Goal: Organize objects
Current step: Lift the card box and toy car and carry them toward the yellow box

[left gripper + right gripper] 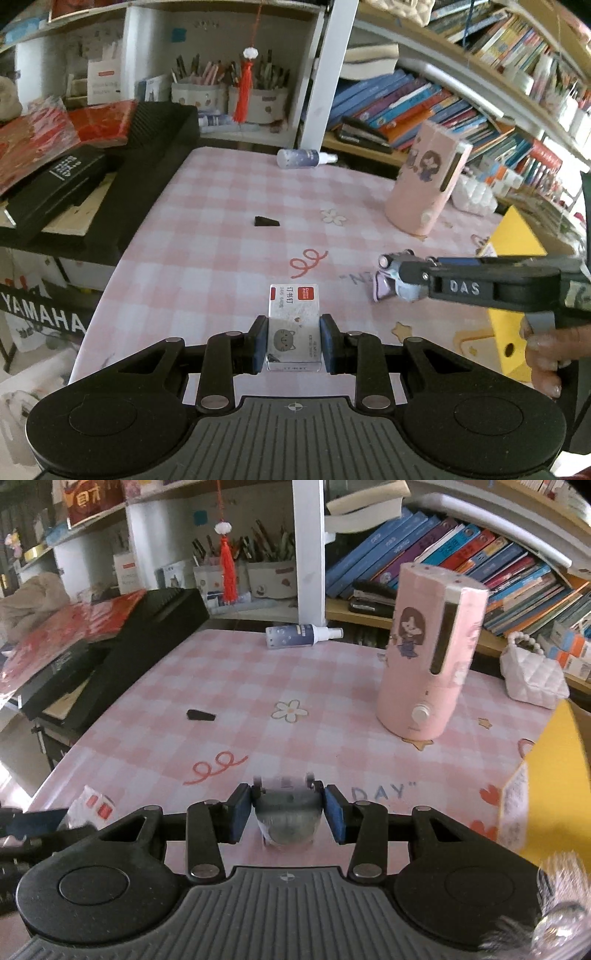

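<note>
A pink checked tablecloth [229, 229] covers the desk, with crowded bookshelves [443, 99] behind. Nearest, the left gripper [293, 341] has its 2 pads clamped on a small staple box [293, 325] lifted just above the cloth. To its right, the right gripper [288, 812] holds a small bluish wheeled object [286, 812], its pads pressed on both sides. To carry both well, I judge each should stay level and be kept clear of the upright pink dispenser [432, 653] farther right. Farther off lie a black wedge [266, 221] and a spray bottle [304, 158]. The yellow box [517, 240] at the right is cut off, and the wheeled object is blurred, so what it is stays unclear.
</note>
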Available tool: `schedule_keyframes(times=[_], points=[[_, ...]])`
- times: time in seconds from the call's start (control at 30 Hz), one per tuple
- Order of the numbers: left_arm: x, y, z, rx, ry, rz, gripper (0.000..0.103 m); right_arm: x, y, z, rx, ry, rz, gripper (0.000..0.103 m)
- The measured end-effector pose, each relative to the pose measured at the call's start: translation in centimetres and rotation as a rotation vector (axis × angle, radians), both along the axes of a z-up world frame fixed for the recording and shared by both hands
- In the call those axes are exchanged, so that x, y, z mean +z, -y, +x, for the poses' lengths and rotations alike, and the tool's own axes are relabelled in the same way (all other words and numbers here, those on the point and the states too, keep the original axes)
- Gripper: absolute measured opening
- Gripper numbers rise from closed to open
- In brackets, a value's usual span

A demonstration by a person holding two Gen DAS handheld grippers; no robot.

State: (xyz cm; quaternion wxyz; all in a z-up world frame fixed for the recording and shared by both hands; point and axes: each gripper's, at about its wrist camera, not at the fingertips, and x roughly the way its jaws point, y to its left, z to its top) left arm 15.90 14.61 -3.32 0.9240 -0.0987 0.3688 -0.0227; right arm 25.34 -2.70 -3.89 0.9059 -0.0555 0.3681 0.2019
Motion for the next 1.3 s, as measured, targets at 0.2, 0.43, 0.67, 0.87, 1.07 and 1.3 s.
schedule_keyframes(times=[0.2, 0.43, 0.67, 0.87, 1.07, 1.3], points=[[0.9, -0.1, -2.5, 0.003, 0.028, -0.012, 0.027, 1.4, 1.0, -3.7, -0.010, 0.035, 0.001, 0.040], [2.1, -0.5, -5.4, 0.005, 0.064, -0.026, 0.027, 2.8, 1.7, -7.2, -0.036, 0.062, 0.013, 0.040], [3.1, -0.3, -8.1, -0.016, 0.092, -0.038, 0.027, 4.3, 1.9, -10.6, -0.029, 0.087, 0.025, 0.040], [3.8, -0.3, -10.7, -0.031, 0.116, -0.043, 0.027, 4.9, 2.7, -14.0, -0.038, 0.089, 0.022, 0.040], [4.1, -0.1, -12.8, -0.046, 0.127, -0.040, 0.027, 4.6, 3.2, -17.5, -0.061, 0.071, 0.029, 0.040], [4.3, 0.7, -14.8, -0.090, 0.131, -0.027, 0.027, 4.6, 3.8, -20.8, -0.082, 0.078, 0.030, 0.040]])
